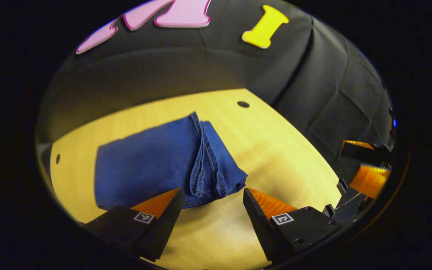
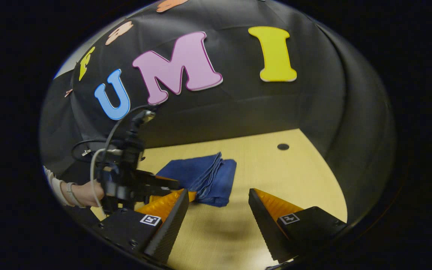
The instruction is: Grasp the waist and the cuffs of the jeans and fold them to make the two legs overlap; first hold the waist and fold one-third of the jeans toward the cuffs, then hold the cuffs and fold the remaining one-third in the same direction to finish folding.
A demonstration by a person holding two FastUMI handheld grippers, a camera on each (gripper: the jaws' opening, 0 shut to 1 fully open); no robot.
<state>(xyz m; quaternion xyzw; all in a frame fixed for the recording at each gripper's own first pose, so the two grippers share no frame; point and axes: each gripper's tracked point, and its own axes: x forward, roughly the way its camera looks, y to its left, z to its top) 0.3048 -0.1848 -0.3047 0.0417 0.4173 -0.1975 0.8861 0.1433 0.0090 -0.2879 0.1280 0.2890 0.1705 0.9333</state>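
Jeans: folded into a compact stack, lying flat mid-table, layered edges toward the right. Left gripper: fingers wide, empty, above the near edge. Right gripper: wide, empty, apparently raised off the table.

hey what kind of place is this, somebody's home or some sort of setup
Likely a staged recording booth, not a home: black cloth wall behind a bare wooden table, folded jeans on it, and a cabled handheld left gripper.

A recording booth: black cloth wall behind a wooden table.
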